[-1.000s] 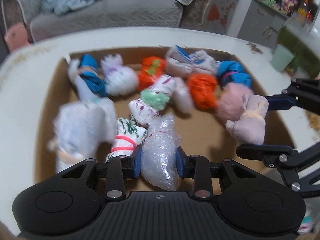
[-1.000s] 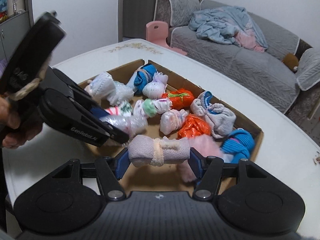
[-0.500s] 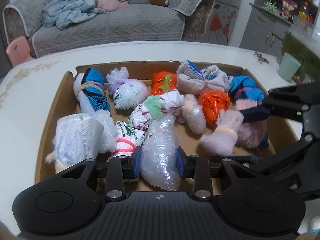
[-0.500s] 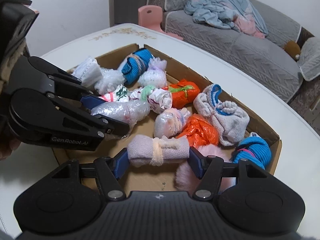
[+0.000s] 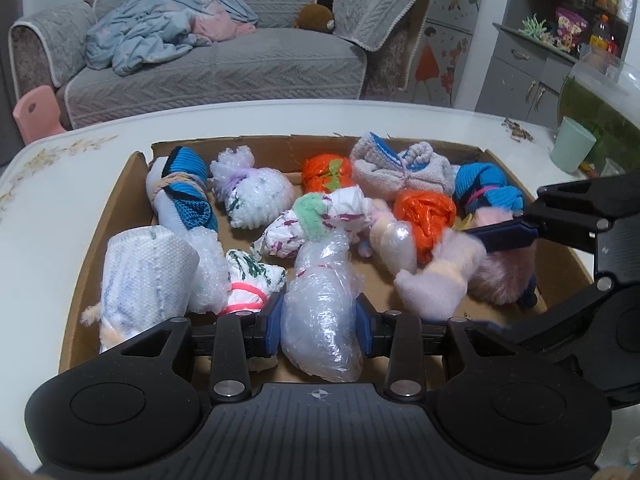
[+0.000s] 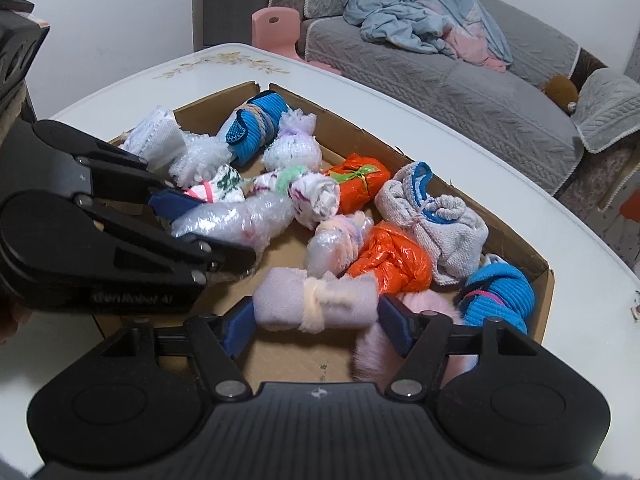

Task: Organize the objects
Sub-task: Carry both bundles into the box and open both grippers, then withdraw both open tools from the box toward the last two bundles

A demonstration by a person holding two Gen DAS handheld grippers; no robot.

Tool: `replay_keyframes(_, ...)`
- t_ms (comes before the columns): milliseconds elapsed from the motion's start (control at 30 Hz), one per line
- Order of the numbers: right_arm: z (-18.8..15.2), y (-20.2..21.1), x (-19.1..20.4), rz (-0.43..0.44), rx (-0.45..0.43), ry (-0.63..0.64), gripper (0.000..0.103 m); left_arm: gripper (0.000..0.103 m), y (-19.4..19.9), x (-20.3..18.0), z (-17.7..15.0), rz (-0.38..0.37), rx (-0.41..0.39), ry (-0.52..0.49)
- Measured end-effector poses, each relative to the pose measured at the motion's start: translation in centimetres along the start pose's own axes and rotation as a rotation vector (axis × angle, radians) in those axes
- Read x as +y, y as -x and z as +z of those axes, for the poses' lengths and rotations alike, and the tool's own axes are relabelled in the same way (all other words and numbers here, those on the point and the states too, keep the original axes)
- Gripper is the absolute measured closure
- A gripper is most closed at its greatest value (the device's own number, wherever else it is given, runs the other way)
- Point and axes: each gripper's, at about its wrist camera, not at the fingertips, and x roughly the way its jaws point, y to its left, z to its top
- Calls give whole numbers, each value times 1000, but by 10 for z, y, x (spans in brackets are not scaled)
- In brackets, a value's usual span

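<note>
A shallow cardboard box (image 5: 120,208) (image 6: 516,240) on a white table holds several tied bundles. My left gripper (image 5: 319,326) is low over the box's near edge. A clear plastic bundle (image 5: 320,312) (image 6: 236,220) sits between its blue pads; the jaws are opening and the pads still touch it. My right gripper (image 6: 316,324) reaches in from the right in the left wrist view. A pale pink cloth roll (image 6: 316,304) (image 5: 434,280) lies between its opening jaws, on the box floor against a fluffy pink bundle (image 5: 504,276), and the pads look just clear of its ends.
Also in the box are blue knit rolls (image 5: 186,188), orange plastic bundles (image 5: 424,216), a grey towel roll (image 5: 400,172) and white bundles (image 5: 140,272). A green cup (image 5: 572,148) stands at the table's far right. A grey sofa (image 5: 224,68) is beyond.
Both grippers came lower into the box with their bundles. The pink roll now rests by the fluffy pink bundle, and the right jaws have widened a little.
</note>
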Motion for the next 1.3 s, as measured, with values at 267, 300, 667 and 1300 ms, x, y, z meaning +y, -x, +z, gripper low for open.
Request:
replay_keyframes(267, 4, 4, -3, -27, 6, -9, 25, 48, 3, -5, 0, -3, -1, -4)
replay_keyframes(300, 5, 5, -3, -33, 7, -10, 24, 46, 5, -5, 1, -5, 0, 1)
replay_keyframes(667, 4, 19, -9, -64, 18, -56, 8, 1, 32, -5, 5, 2, -55, 26)
replay_keyframes(1300, 2, 48, -20, -125, 12, -282, 1, 1, 54, 2, 8, 4, -89, 58)
